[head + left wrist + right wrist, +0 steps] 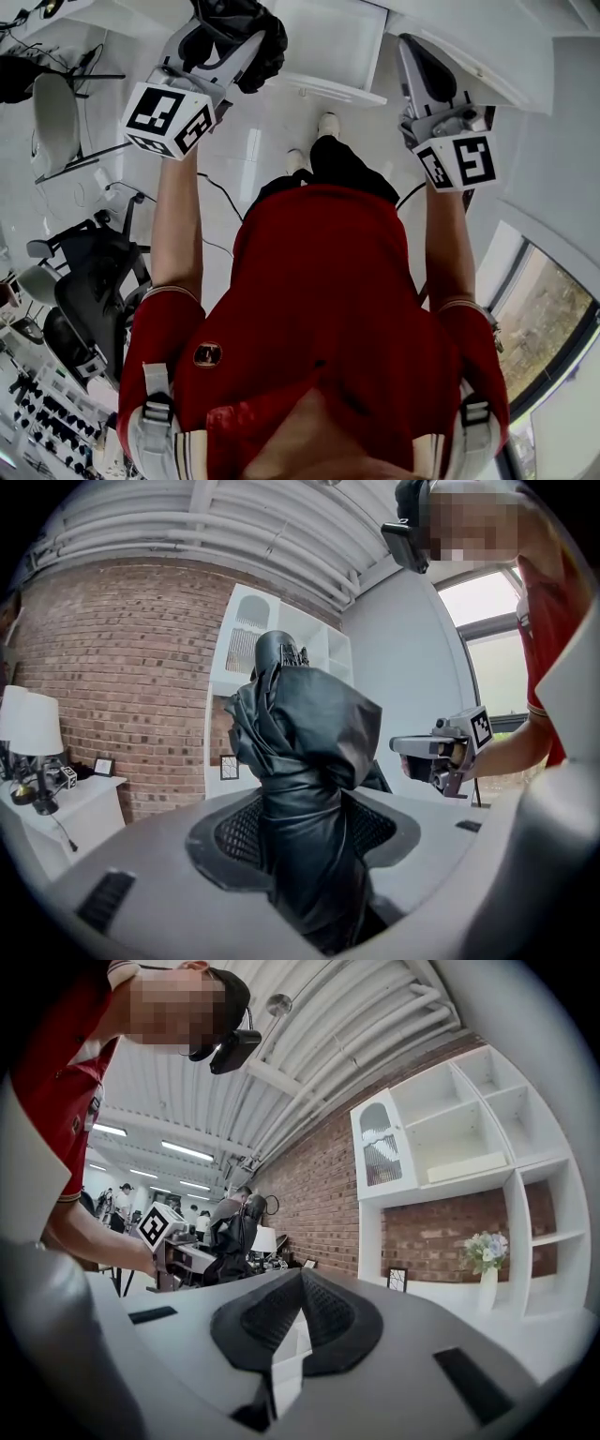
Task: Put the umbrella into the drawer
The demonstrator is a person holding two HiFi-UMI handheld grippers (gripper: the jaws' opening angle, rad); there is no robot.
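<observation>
A folded black umbrella (300, 761) stands upright between the jaws of my left gripper (305, 832), which is shut on its wrapped canopy. In the head view that gripper (230, 42) is held at the upper left with the umbrella (246, 28) bunched in it. My right gripper (422, 61) is raised at the upper right; its black pads (323, 1312) meet at the tip with nothing between them. A white drawer-like unit (333, 56) lies on the floor side between the two grippers, ahead of the person's feet. Each gripper view shows the other gripper off to the side.
Black office chairs (94, 291) and a desk with clutter fill the left of the head view. A white shelf unit (450, 1147) hangs on a brick wall, with a vase of flowers (486, 1260) below. A table lamp (33, 728) stands left; a window (544, 319) right.
</observation>
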